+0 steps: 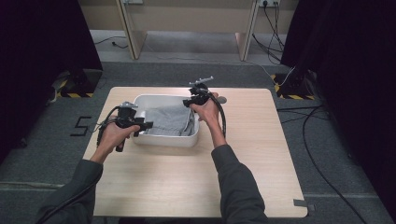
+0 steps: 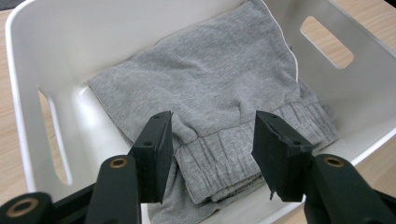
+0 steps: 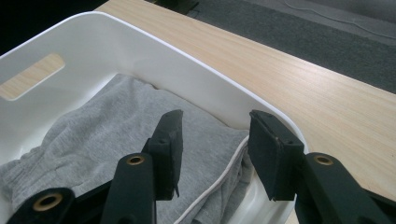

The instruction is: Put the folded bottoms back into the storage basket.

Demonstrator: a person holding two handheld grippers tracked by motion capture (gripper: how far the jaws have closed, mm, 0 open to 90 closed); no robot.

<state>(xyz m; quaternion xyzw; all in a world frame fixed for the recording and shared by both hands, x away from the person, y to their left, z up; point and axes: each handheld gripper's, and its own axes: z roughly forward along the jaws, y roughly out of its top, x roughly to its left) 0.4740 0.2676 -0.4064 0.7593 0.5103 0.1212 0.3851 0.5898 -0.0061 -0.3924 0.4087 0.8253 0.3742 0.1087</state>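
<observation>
The folded grey shorts (image 1: 170, 120) are lying inside the white bin (image 1: 164, 140); the left gripper (image 2: 212, 140) and right gripper (image 3: 215, 140) are hovering above it with jaws apart, so packing looks done.

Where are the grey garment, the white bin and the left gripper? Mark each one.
grey garment (image 2: 210, 84): left gripper view, flat middle of the fabric.
white bin (image 1: 166, 141): high view, near outer wall.
left gripper (image 2: 212, 140): left gripper view, midway between its open fingertips.

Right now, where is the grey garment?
In the high view, the grey garment lies folded inside the white bin on the table's far half, between the left gripper and right gripper.
</observation>
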